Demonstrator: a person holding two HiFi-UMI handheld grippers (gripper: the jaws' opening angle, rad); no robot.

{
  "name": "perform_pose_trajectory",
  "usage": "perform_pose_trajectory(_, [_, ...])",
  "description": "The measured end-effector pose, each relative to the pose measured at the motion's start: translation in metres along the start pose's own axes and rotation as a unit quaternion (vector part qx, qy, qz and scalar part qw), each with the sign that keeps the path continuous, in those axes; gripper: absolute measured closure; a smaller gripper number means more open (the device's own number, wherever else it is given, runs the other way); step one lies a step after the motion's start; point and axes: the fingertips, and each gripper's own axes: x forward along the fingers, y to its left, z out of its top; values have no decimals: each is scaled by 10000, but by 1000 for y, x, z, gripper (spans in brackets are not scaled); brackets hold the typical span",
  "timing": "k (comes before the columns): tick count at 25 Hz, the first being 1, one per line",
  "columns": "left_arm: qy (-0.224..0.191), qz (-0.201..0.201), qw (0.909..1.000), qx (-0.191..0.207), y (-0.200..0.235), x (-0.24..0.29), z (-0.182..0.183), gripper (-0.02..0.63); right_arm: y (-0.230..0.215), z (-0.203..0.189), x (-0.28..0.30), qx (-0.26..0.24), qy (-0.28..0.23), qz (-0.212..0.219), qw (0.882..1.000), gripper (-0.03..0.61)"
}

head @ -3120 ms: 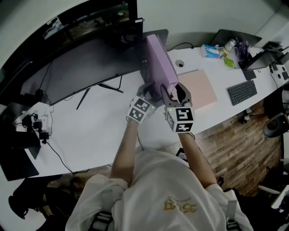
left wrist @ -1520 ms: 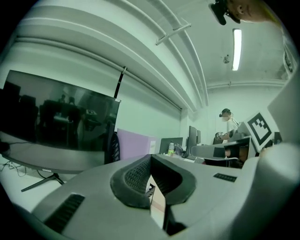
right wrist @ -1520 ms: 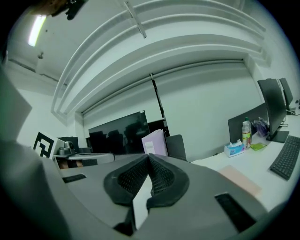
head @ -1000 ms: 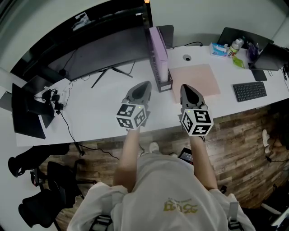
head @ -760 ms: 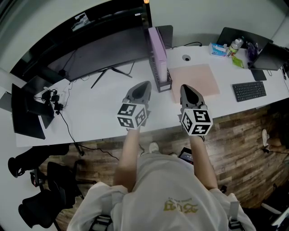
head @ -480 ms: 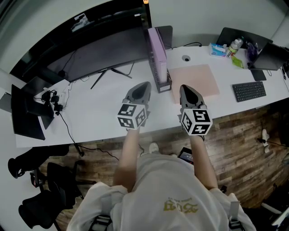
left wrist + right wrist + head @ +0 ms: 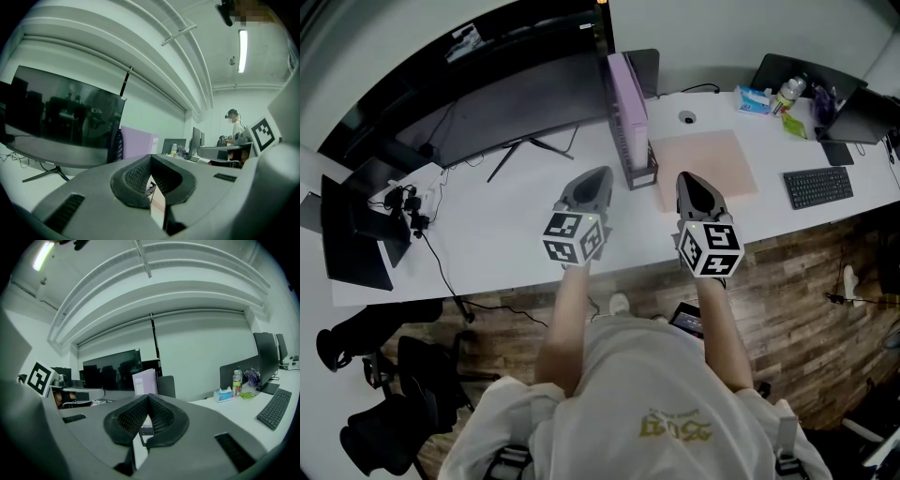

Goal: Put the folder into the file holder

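Observation:
The purple folder (image 7: 627,103) stands upright in the black file holder (image 7: 642,178) on the white desk (image 7: 497,234). Both grippers hover near the desk's front edge, well short of the holder. My left gripper (image 7: 600,175) is to its left, shut and empty. My right gripper (image 7: 686,178) is to its right, also shut with nothing held. The folder (image 7: 136,143) shows in the left gripper view beyond the closed jaws. It also stands in the right gripper view as a pale purple folder (image 7: 145,380) ahead of the shut jaws.
A wide dark monitor (image 7: 487,117) stands at the back left. A pink mat (image 7: 708,169) lies right of the holder, with a keyboard (image 7: 817,187), tissue box (image 7: 753,101) and bottle (image 7: 787,94) farther right. Cables and a black box (image 7: 356,234) sit at the left end.
About three seconds ago both grippers held the folder at the holder. Now the folder stands in it and both grippers are back near the desk's front edge. Over the last second, nothing moved.

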Motion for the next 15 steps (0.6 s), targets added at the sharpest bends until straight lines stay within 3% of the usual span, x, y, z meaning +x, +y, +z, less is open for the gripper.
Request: perform_pose_trajectory(15, [-48, 9, 9999, -92, 15, 0, -2, 598, 3, -4, 9, 67, 40, 4, 10000, 568])
